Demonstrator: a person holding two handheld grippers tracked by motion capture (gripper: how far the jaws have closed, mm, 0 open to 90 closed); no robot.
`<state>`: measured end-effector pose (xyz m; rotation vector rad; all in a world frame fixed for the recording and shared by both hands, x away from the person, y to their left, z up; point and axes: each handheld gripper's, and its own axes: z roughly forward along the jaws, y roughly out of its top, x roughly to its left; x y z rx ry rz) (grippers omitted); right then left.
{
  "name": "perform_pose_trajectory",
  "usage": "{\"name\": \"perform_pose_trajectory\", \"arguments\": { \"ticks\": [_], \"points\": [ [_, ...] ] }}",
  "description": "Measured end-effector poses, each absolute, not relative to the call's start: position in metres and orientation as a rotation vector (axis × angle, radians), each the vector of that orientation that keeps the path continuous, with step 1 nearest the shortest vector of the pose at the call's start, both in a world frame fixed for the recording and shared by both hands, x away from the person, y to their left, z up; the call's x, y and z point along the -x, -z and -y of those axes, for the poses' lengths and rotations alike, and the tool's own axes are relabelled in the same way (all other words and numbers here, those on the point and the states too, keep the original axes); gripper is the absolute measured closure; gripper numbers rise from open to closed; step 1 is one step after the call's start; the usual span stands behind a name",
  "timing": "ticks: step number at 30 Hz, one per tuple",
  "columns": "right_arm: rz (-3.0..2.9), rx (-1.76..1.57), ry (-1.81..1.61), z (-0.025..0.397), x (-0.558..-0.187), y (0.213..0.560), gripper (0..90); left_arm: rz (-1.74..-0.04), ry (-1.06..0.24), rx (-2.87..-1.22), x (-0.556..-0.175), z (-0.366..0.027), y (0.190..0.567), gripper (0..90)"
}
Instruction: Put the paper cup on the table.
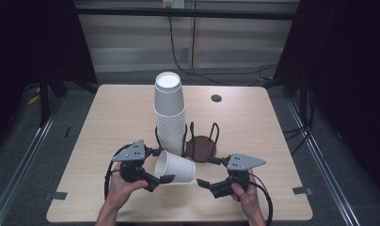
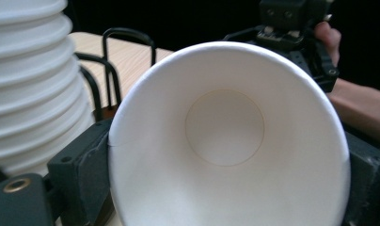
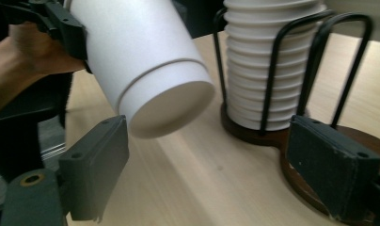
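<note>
A light wooden counter [image 1: 108, 141] is seen in a dark room. A single paper cup [image 1: 175, 166] is held sideways above it, clamped at the rim by the left hand-held gripper [image 1: 163, 165]. The right hand-held gripper [image 1: 209, 172] is spread open, empty, facing the cup's base. A handover seems underway; next, its jaws should be closed on the base. A tall cup stack [image 1: 169, 113] stands in a wire holder [image 1: 201, 143] behind.

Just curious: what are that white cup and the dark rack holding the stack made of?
The cup looks like matte white paper, with a recessed base. The rack seems to be thin black metal wire on a dark brown, likely wooden, base.
</note>
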<state>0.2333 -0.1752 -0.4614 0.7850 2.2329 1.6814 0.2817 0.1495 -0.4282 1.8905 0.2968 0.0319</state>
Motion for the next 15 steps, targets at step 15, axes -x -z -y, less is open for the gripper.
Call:
{"name": "perform_pose_trajectory", "arguments": {
  "ticks": [15],
  "points": [
    [-1.939, -0.96, -1.606, 0.187, -0.231, 0.495, 13.5, -0.339, -0.083, -1.967, -0.286, -0.17, 0.423, 9.2]
  ]
}}
